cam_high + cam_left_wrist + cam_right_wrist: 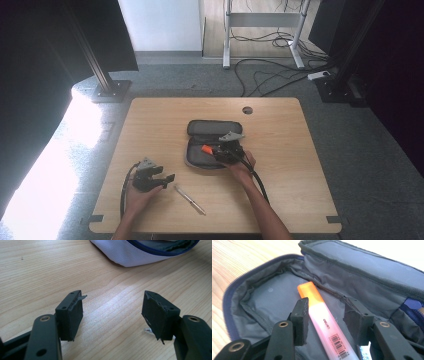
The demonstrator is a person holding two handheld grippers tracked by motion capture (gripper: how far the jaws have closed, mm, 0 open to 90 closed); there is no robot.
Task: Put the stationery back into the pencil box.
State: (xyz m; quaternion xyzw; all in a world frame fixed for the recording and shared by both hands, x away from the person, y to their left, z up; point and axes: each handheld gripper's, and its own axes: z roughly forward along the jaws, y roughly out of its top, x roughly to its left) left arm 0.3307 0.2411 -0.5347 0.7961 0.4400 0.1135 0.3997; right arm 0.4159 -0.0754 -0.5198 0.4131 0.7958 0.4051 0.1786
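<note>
A dark grey pencil case [210, 128] lies unzipped and spread flat in the middle of the wooden table [280, 165]. An orange highlighter [207, 148] rests inside its near half. In the right gripper view the highlighter [319, 307] lies on the case's grey lining [269, 297], between the jaws of my right gripper [325, 302]. The left pad sits beside it and the right pad stands clear, so the gripper is open. My left gripper [167, 179] rests low over the table at the front left. It stands open [112, 305] with bare wood between its pads.
A slim silver pen [190, 199] lies on the table between the two hands, near the front edge. The case's pale outer side [140, 255] shows ahead of the left gripper. A round cable hole [247, 110] sits at the table's back edge.
</note>
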